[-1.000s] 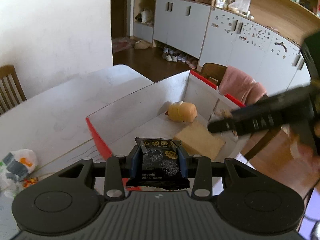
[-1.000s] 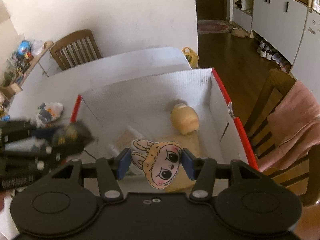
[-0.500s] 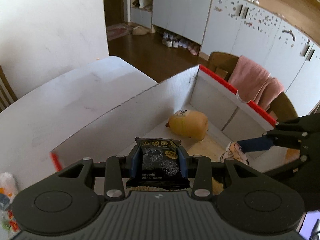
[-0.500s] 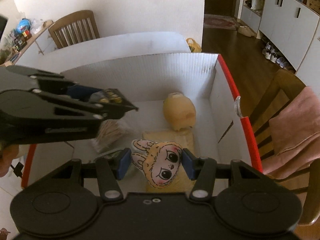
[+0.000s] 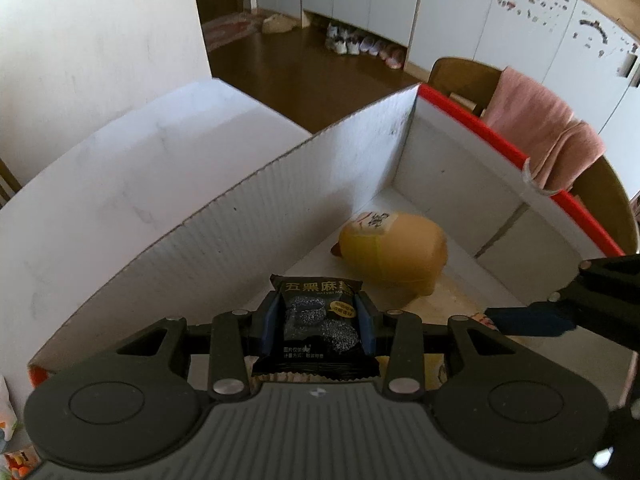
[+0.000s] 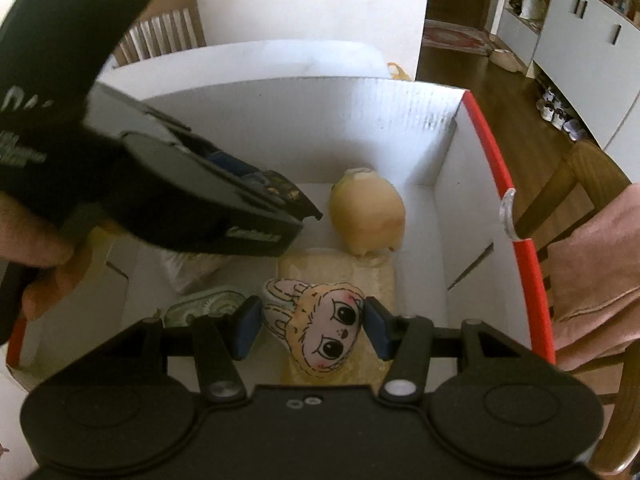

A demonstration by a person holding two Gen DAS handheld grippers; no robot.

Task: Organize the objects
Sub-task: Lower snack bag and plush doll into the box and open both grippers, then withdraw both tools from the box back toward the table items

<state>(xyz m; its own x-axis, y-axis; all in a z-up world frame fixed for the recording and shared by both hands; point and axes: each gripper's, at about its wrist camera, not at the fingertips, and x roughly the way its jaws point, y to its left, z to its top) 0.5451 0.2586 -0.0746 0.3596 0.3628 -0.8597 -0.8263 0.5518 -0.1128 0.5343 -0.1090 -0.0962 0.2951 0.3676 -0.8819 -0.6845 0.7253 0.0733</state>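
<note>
My left gripper (image 5: 318,320) is shut on a black snack packet (image 5: 316,328) with Chinese lettering, held over the inside of a white cardboard box (image 5: 280,200) with a red rim. My right gripper (image 6: 312,328) is shut on a flat plush bunny-eared face (image 6: 316,324), also above the box. A yellow plush toy (image 5: 394,256) (image 6: 366,210) lies on the box floor near the far corner, beside a tan flat pad (image 6: 340,272). In the right wrist view the left gripper (image 6: 296,204) crosses the upper left, a hand (image 6: 40,256) on its handle.
The box (image 6: 452,216) stands on a white table (image 5: 100,184). A white bag (image 6: 188,272) and a greenish item (image 6: 200,308) lie in the box. A wooden chair with a pink towel (image 5: 548,136) stands behind the red rim (image 6: 516,256). Another chair (image 6: 164,32) is by the wall.
My left gripper has swung over the box wall and sunk inside, with the snack packet still in it. The right gripper has dropped lower over the box with the plush face.
</note>
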